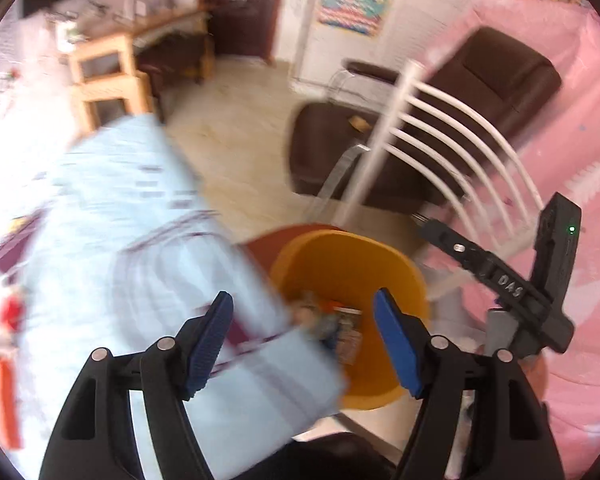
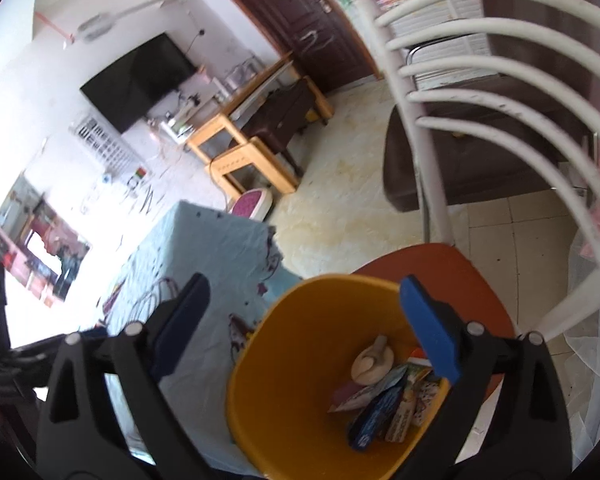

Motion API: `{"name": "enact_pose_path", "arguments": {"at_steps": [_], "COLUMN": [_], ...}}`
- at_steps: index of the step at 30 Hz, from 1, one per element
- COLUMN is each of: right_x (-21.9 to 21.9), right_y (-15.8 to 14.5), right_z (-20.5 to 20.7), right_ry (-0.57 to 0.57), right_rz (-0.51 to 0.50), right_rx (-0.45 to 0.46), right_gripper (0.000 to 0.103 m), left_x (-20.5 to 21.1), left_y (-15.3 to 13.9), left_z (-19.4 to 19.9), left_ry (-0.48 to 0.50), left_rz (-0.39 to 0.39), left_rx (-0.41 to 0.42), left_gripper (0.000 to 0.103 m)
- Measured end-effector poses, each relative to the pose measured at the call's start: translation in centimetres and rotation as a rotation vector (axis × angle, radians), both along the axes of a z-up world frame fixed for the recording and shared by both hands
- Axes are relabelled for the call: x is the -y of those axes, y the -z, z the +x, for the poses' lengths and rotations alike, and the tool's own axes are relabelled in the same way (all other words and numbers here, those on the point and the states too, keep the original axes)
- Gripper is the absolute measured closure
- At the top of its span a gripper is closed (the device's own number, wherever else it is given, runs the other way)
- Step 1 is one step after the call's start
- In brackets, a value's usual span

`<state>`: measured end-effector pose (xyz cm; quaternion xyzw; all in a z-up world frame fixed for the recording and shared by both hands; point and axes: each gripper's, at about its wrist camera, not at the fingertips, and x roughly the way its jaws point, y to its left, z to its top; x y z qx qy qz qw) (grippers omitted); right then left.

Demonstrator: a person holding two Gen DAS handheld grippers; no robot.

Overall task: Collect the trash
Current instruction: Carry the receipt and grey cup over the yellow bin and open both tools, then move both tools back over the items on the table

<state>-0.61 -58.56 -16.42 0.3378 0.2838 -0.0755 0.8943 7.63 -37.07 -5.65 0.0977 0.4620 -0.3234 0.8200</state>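
Observation:
An orange-yellow trash bin (image 2: pixel 284 360) stands on a red-brown chair seat (image 2: pixel 452 276); it also shows in the left wrist view (image 1: pixel 340 264). Inside lie colourful wrappers (image 2: pixel 392 404) and a beige crumpled piece (image 2: pixel 372 360). My right gripper (image 2: pixel 304 324) is open and empty, hovering over the bin's mouth. My left gripper (image 1: pixel 304 336) is open and empty, above the bin's near rim beside the table. The right gripper's black body (image 1: pixel 512 280) shows at the right of the left wrist view.
A table with a light-blue cloth (image 2: pixel 204 248) stands left of the bin, blurred in the left wrist view (image 1: pixel 120 240). The white chair back (image 2: pixel 480 92) rises behind the bin. A dark brown armchair (image 1: pixel 440 120), pink fabric (image 1: pixel 580 160) and wooden furniture (image 2: pixel 256 148) lie beyond.

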Motion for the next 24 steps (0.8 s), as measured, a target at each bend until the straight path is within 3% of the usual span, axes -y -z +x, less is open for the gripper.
{"name": "enact_pose_path", "arguments": {"at_steps": [4,10,15,19,24], "right_x": [-3.2,-9.7,-13.7,-15.9,-17.6], "right_y": [-0.3,-2.4,-3.8,-5.2,-6.1], "right_z": [1.5,3.2,4.9,5.6,5.8], "right_ry": [-0.122,-0.27,-0.355,-0.403,-0.423], "right_rz": [-0.008,-0.073,-0.088,-0.103,-0.114], "right_rx": [-0.009,0.005,0.017,0.024,0.016], "right_gripper": [0.011,0.006,0.006,0.006,0.006], "left_x": [-6.6,-16.3,-23.7,-27.0,-28.9], "left_y": [-1.5,-2.3,-1.9,-0.9,0.3], "left_z": [0.7,2.7,4.6,6.3,8.6], "left_ry": [-0.139,-0.301,-0.355,-0.27,-0.266], "left_rz": [0.049,0.077,-0.02,-0.143,-0.117], "left_rx": [0.095,0.091,-0.033,-0.201,-0.28], "left_gripper": [0.034,0.034,0.034,0.034,0.034]}}
